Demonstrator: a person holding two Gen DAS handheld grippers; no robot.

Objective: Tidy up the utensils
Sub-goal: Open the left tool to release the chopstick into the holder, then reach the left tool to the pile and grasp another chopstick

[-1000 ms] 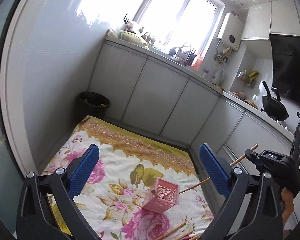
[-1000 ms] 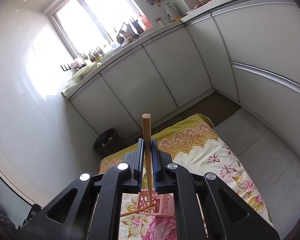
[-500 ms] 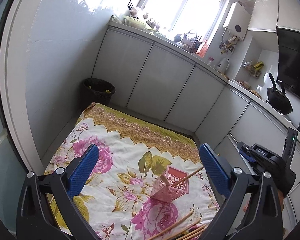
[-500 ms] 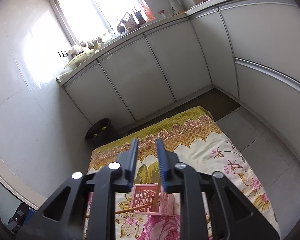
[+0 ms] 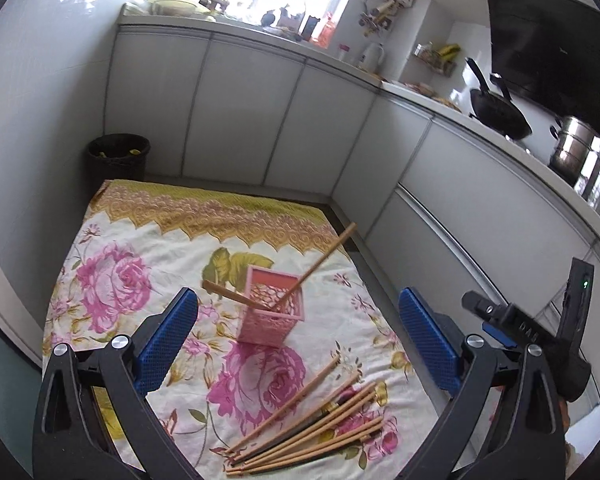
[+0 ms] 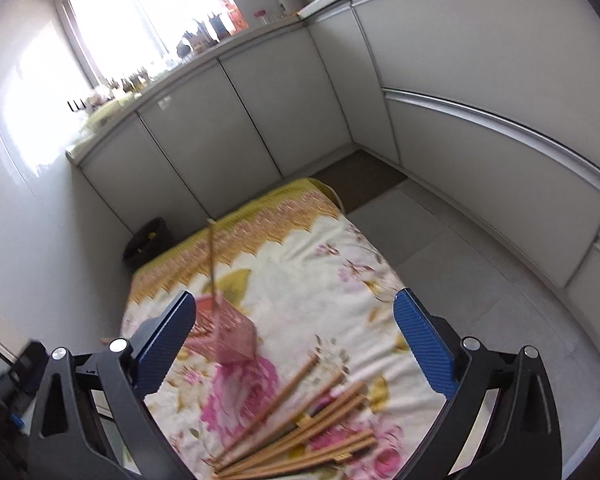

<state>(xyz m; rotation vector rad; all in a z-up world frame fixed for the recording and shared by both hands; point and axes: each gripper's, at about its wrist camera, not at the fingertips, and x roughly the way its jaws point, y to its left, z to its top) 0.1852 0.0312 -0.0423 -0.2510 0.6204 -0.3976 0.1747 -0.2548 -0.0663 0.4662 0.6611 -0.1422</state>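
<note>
A pink lattice holder [image 5: 270, 312] stands on the floral cloth [image 5: 112, 280]. Two wooden chopsticks lean in it, one to the right [image 5: 328, 254] and one to the left [image 5: 224, 292]. A loose pile of chopsticks [image 5: 312, 424] lies nearer to me. My left gripper [image 5: 298, 300] is open and empty, hanging above the holder and the pile. My right gripper [image 6: 296, 300] has its jaws opening wide with nothing between them. In the right wrist view the holder [image 6: 224, 332] sits by the left finger, and the pile [image 6: 300, 428] lies below. The right gripper's body [image 5: 532, 332] shows at the right edge.
A black bin [image 5: 118, 156] stands at the cloth's far left corner. White cabinets [image 5: 240, 120] wall in the back and right. A wok [image 5: 500, 116] and a steel pot [image 5: 580, 156] sit on the counter. Grey floor tiles [image 6: 460, 280] lie right of the cloth.
The right gripper let go of its chopstick, which now leans in the pink holder, and its jaws spread wide. Both grippers tilted down and moved nearer, bringing the chopstick pile into view.
</note>
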